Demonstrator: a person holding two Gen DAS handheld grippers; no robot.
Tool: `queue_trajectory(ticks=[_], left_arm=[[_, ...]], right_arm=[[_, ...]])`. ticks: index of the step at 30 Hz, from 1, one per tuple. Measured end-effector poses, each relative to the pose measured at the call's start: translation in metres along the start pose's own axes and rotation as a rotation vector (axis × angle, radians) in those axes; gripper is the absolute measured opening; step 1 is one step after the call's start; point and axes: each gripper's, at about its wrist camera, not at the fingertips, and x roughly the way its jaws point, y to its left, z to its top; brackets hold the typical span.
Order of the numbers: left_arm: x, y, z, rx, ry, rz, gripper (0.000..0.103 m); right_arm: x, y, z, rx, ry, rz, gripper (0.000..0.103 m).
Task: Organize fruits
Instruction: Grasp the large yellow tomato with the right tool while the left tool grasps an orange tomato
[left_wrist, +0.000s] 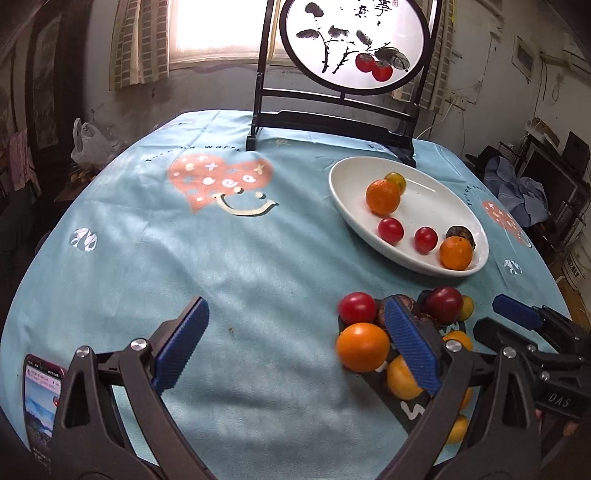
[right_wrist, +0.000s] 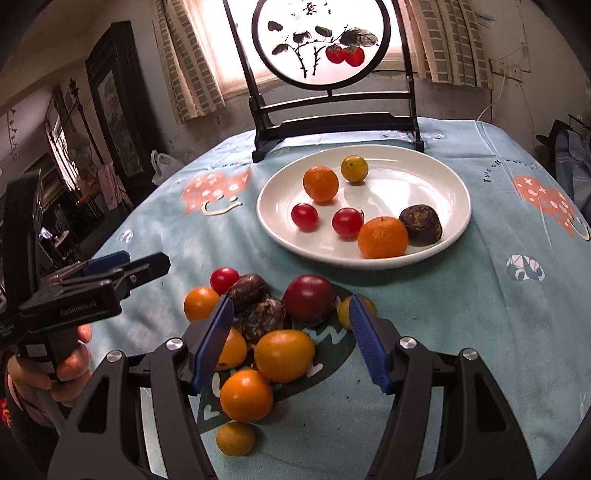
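Note:
A white oval plate (right_wrist: 436, 173) (left_wrist: 351, 177) holds two oranges, two red cherry tomatoes, a yellow fruit and a dark brown fruit. A loose pile of fruit lies on the cloth in front of it: oranges (right_wrist: 284, 355), a big red plum (right_wrist: 309, 300), dark brown fruits (right_wrist: 265, 319) and a cherry tomato (right_wrist: 224, 279). My right gripper (right_wrist: 291, 345) is open and empty, its fingers on either side of the pile's middle. My left gripper (left_wrist: 295, 343) is open and empty over bare cloth, left of the pile; an orange (left_wrist: 362, 346) lies by its right finger.
A light blue tablecloth (left_wrist: 221, 266) covers the round table. A black framed round painting (right_wrist: 321, 40) stands behind the plate. A phone (left_wrist: 38, 398) shows at the left gripper's side. The left gripper also shows in the right wrist view (right_wrist: 122, 264).

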Motion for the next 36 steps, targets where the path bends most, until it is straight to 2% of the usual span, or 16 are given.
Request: queue_trajectory(ticks=[6,11,18,20,27,29,31,36], left_arm=[[0.001,-0.003,-0.001,0.029,0.008,0.050,0.097],[0.000,-0.004,-0.002,0.037,0.012,0.054,0.097],[0.000,-0.005,-0.002,0.038,0.020,0.055,0.097],[0.000,-0.005,-0.002,0.039,0.022,0.056,0.097],[0.003,-0.004,-0.002,0.041,0.033,0.064,0.097],[0.003,-0.004,-0.002,0.043,0.034,0.066,0.097],[0.003,-0.005,-0.002,0.043,0.033,0.065,0.097],[0.004,-0.003,-0.002,0.045,0.049,0.038,0.097]], right_arm=[[0.018,0.002,-0.005,-0.051,0.110,-0.051,0.066],[0.024,0.005,-0.011,-0.061,0.157,-0.021,0.066],[0.029,0.003,-0.014,-0.040,0.177,0.010,0.065],[0.030,0.001,-0.014,-0.020,0.180,0.025,0.061],[0.034,-0.005,-0.013,0.038,0.191,0.078,0.056],[0.035,-0.009,-0.013,0.070,0.198,0.108,0.050],[0.036,-0.011,-0.012,0.078,0.198,0.099,0.042],[0.028,-0.015,-0.008,0.097,0.165,0.099,0.042]])
